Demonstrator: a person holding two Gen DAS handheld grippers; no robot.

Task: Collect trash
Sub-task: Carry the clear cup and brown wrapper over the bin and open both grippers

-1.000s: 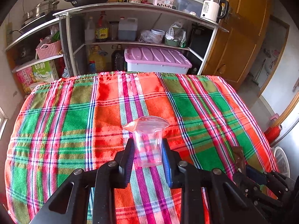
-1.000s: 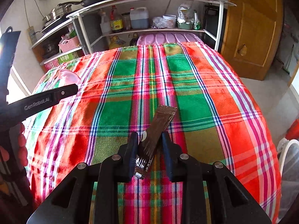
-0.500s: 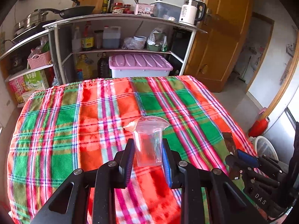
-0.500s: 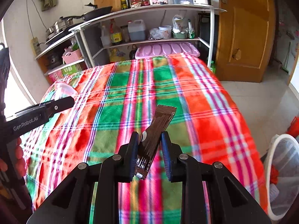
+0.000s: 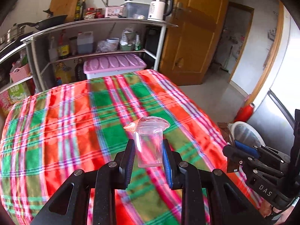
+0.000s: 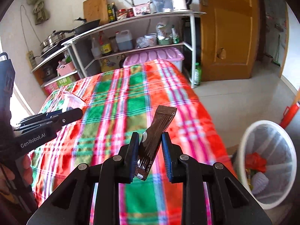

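Note:
My left gripper [image 5: 148,150] is shut on a clear plastic cup [image 5: 149,142] with a peeled film lid, held above the plaid-covered table [image 5: 75,116]. My right gripper [image 6: 150,146] is shut on a brown snack wrapper [image 6: 157,131], held above the table's right side. A white trash bin [image 6: 268,161] with a clear liner and some trash inside stands on the floor to the right of the table; it also shows in the left wrist view [image 5: 245,133]. The right gripper [image 5: 243,155] shows at the right of the left wrist view, the left gripper [image 6: 56,118] at the left of the right wrist view.
A metal shelf rack [image 6: 131,30] with bottles, pans and a kettle stands behind the table. A lilac-lidded storage box [image 5: 114,63] sits under it. A wooden door [image 6: 230,31] is at the back right. A red object [image 6: 290,112] stands beyond the bin.
Both grippers have moved to the right with their loads. The trash bin has come further into view on the right.

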